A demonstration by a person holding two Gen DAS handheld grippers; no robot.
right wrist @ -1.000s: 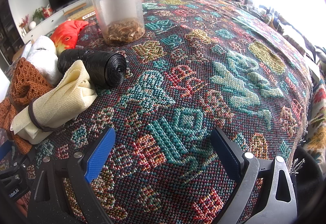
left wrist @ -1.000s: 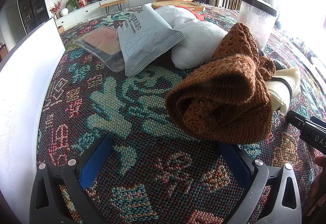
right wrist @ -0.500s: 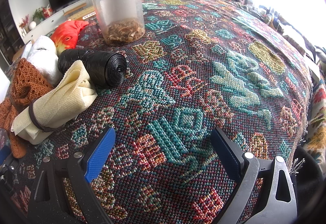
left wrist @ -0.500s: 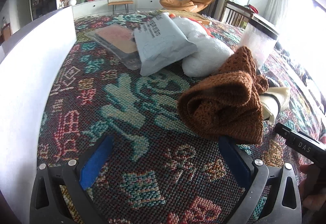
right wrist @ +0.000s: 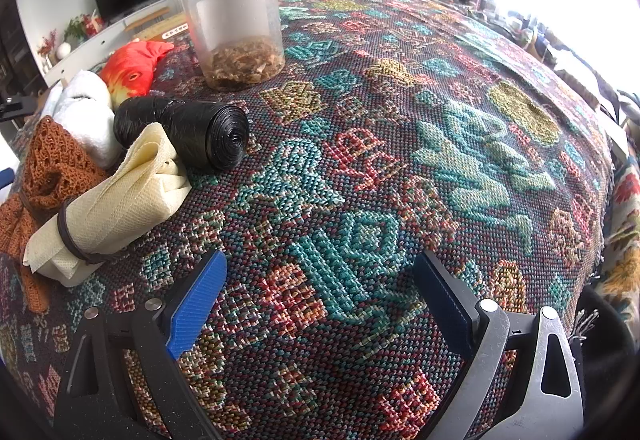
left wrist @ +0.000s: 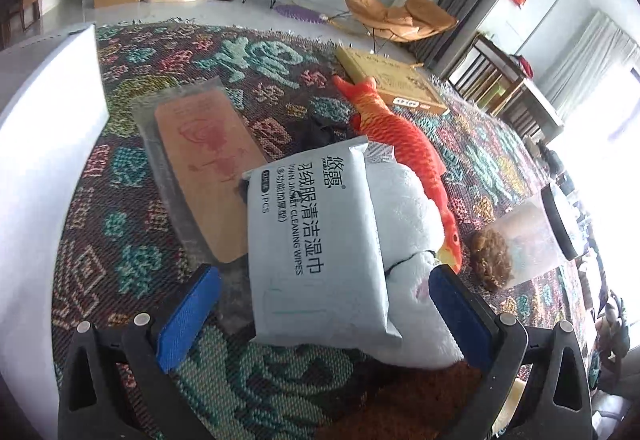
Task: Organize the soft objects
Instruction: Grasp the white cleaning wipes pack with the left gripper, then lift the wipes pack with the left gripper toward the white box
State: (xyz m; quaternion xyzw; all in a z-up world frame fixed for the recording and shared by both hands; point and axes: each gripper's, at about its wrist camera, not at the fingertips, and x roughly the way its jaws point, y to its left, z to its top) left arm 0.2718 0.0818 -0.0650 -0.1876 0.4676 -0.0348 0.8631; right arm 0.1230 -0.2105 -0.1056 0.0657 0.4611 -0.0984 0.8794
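Left claw (left wrist: 320, 314) spread, wipes pack (left wrist: 316, 240) between blue pads.

The pale grey wipes pouch (left wrist: 316, 240) lies on the white plush toy (left wrist: 408, 224), overlapping the clear-sleeved flat brown pack (left wrist: 200, 168) to its left. The orange plush fish (left wrist: 404, 144) lies behind the toy. The black-lidded clear plastic jar (left wrist: 524, 244) stands to the right on the woven patterned surface (left wrist: 132, 260).

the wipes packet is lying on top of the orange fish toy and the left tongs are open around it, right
Not quite. The wipes packet lies on the white plush, not the fish toy, which lies behind, beside the plush. The left wrist view shows this. The left tongs are open around the packet, as you said.
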